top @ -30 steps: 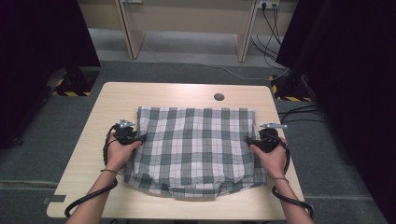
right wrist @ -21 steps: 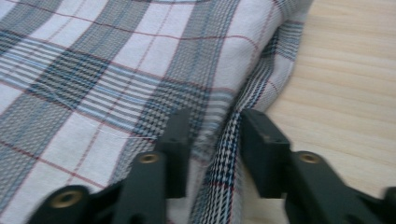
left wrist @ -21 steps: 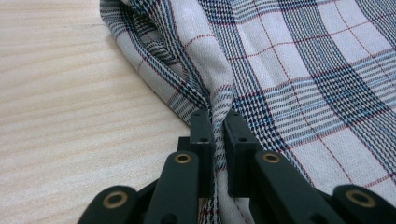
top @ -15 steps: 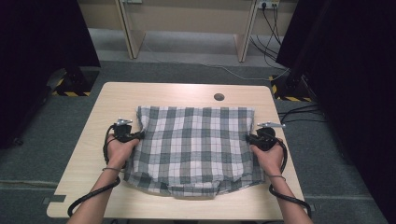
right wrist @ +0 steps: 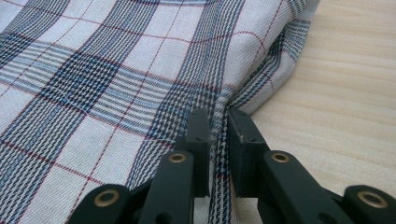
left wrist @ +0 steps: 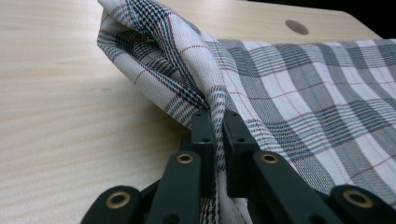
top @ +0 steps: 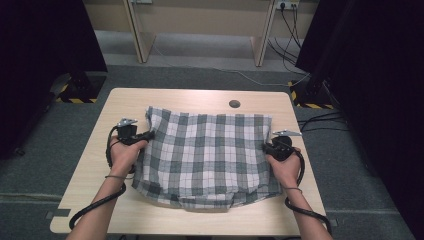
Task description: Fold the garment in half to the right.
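Checked cloth, a white woven garment crossed with dark grey-blue bands and thin red lines (top: 210, 157), is spread across the middle of the pale wooden table (top: 200, 97), its near edge close to the table's front. The fabric is laid in more than one layer, with a rumpled hem bulging at the near side. Its far left corner is raised off the wood and folded into a soft ridge, as is seen up close in the left gripper view (left wrist: 159, 60).

That left edge is pinched by the left gripper (top: 148, 134), whose jaws have just been closing and are now clamped on a fold of the cloth (left wrist: 217, 116), a narrow strip of the weave being squeezed between the black pads. The right edge is gripped likewise by the right gripper (top: 266, 148): its jaws have just been closing too, and a bunched seam of the fabric (right wrist: 217, 121) is caught between them, just above the bare wood. A round hole (top: 234, 104) is seen in the table beyond the cloth.
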Demonstrator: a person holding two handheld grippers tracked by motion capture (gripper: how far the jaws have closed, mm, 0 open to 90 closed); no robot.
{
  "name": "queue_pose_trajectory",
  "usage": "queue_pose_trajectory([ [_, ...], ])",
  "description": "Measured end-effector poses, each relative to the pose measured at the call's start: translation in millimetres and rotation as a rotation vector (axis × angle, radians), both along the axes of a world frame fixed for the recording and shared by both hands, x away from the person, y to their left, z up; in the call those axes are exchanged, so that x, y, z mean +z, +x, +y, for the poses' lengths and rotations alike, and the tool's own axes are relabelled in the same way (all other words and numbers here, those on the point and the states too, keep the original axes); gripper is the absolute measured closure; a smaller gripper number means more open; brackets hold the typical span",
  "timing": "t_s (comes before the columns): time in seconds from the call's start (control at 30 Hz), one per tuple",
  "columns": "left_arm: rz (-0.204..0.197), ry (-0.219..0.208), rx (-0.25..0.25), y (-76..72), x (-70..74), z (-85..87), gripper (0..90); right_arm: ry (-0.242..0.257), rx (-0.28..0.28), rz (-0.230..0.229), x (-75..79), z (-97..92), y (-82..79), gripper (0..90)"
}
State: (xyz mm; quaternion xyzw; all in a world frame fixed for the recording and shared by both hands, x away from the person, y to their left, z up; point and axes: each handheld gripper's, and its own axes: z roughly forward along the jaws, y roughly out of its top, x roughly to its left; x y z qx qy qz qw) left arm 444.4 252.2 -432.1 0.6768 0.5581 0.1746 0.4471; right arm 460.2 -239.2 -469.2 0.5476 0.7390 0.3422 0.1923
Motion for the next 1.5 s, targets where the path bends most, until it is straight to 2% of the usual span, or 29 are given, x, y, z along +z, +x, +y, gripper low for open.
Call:
queue_pose_trajectory([
  [0.33,-0.035,0.000,0.001,-0.5,18.5,2.0,84.4,-0.025,0.004,-0.012,0.0,11.9,2.6,80.9],
  [0.5,-0.053,0.002,0.009,-0.4,29.6,4.6,84.4,-0.030,0.004,-0.014,-0.2,23.7,4.6,81.2],
  [1.3,-0.107,0.032,0.027,-0.4,63.3,13.4,85.0,-0.024,0.012,-0.028,-2.4,63.3,12.9,81.5],
  [1.5,-0.109,0.033,0.033,-0.8,65.0,16.1,85.3,-0.028,0.019,-0.033,-2.8,71.0,14.4,81.6],
])
